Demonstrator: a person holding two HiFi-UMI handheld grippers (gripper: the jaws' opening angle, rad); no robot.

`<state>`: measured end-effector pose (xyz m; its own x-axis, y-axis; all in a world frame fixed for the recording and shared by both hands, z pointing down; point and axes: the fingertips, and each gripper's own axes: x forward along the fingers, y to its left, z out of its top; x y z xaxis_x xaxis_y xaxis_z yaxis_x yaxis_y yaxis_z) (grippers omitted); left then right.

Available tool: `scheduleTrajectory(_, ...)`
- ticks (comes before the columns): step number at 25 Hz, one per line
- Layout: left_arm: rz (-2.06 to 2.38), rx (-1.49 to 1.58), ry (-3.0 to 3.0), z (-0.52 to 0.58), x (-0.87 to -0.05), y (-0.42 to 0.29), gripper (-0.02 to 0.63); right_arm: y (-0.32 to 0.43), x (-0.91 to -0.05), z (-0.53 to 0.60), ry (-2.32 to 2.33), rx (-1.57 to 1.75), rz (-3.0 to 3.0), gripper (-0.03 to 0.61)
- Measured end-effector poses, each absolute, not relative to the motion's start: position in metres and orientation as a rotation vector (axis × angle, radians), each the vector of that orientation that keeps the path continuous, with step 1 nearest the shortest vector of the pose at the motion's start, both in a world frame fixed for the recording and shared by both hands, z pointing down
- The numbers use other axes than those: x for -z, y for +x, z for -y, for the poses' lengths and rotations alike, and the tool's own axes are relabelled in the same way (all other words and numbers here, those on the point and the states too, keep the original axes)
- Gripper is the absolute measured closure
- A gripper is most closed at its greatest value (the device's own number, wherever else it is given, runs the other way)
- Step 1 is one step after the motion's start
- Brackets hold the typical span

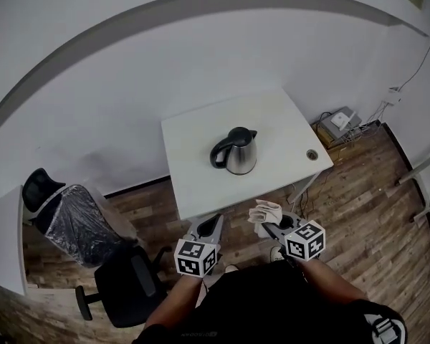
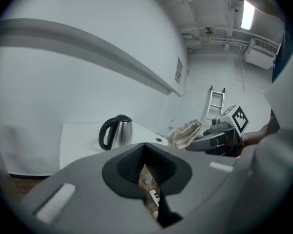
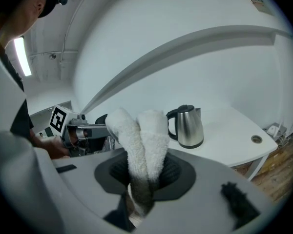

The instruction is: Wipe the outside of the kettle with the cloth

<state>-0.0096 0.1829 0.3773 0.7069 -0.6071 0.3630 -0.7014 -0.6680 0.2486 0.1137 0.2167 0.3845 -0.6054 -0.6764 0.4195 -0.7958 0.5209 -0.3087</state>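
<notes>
A steel kettle (image 1: pixel 233 151) with a black handle and lid stands upright in the middle of the white table (image 1: pixel 193 178). Both grippers hang off the table's near edge, short of the kettle. My right gripper (image 1: pixel 271 226) is shut on a cream cloth (image 1: pixel 264 213), which bunches up out of its jaws; the cloth (image 3: pixel 142 139) fills the right gripper view, with the kettle (image 3: pixel 187 126) beyond it. My left gripper (image 1: pixel 213 226) is shut with nothing in it. In the left gripper view the kettle (image 2: pixel 115 131) stands ahead and the cloth (image 2: pixel 185 133) shows to the right.
A round cable hole (image 1: pixel 312 154) sits near the table's right corner. A black office chair (image 1: pixel 127 282) and a plastic-covered chair (image 1: pixel 70 219) stand at the left on the wood floor. Cables and a box (image 1: pixel 339 123) lie at the right, by a ladder (image 1: pixel 424 172).
</notes>
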Motion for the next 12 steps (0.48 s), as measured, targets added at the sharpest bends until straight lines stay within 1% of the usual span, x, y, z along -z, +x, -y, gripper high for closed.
scheduleTrajectory(3,1.074,-0.341,2.537,-0.176,-0.371,-0.007,0.606,0.124,-0.382,-0.207,1.190,-0.691,2.538,0.486)
scheduleTrajectory(8,1.074,-0.329,2.563,-0.182,-0.364,0.036,0.606,0.149,-0.369,-0.197,1.138,-0.695,2.606,0.486)
scheduleTrajectory(12,1.136,-0.338,2.558,-0.181,-0.360,0.052,0.606,0.164,-0.368,-0.192,1.088,-0.690,2.641,0.486)
